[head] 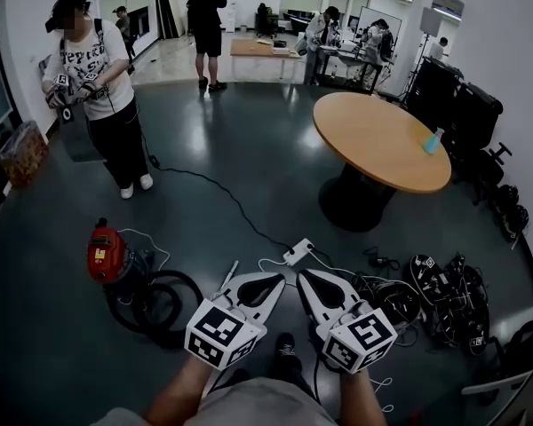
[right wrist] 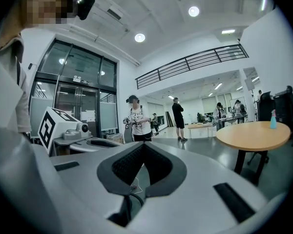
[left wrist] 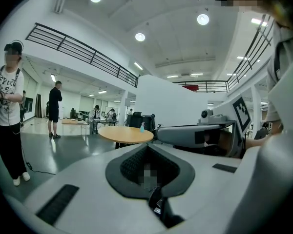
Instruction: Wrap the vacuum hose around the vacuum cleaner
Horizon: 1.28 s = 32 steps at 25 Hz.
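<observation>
A round wooden desk (head: 373,136) at two o'clock bears a blue bottle (head: 433,141); a person (head: 102,96) stands at ten o'clock.

On the floor at left sits a vacuum cleaner (head: 106,254), its hose (head: 163,298) coiled just beside it on the right. Further right lies a power strip (head: 298,252), then a heap of cables and gear (head: 444,298). Behind these stands a round table (head: 373,136), with a bottle (head: 433,141) near its right edge.
</observation>
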Each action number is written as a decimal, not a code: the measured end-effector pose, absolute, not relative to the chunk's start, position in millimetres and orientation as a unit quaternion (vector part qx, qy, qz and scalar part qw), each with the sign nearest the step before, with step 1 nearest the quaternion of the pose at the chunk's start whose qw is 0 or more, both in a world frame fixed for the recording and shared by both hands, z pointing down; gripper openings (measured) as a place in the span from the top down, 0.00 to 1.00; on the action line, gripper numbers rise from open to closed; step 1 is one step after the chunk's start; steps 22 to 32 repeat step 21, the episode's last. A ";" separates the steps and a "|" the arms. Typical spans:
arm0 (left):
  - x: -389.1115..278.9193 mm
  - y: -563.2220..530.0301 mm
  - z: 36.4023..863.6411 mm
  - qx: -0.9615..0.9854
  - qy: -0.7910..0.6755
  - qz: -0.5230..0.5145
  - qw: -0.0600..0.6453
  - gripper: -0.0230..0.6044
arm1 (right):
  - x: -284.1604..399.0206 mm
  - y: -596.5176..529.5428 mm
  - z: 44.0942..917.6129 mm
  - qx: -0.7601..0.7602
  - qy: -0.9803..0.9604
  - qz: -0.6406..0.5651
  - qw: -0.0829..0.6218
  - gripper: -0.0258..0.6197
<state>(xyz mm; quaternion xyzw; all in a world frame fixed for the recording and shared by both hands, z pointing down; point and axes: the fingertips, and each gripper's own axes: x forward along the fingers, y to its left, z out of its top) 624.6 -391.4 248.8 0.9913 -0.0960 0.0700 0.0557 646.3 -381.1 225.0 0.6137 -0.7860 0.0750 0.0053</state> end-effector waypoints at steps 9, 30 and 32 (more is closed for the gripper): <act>620.7 -400.4 247.8 0.991 -0.097 0.069 0.056 0.95 | 641.2 -389.5 228.9 0.613 -0.786 0.079 0.009 0.95; 609.3 -402.5 254.5 0.991 -0.094 0.073 0.063 0.95 | 634.9 -390.9 227.9 0.616 -0.784 0.075 0.014 0.95; 609.3 -402.5 254.5 0.991 -0.094 0.073 0.063 0.95 | 634.9 -390.9 227.9 0.616 -0.784 0.075 0.014 0.95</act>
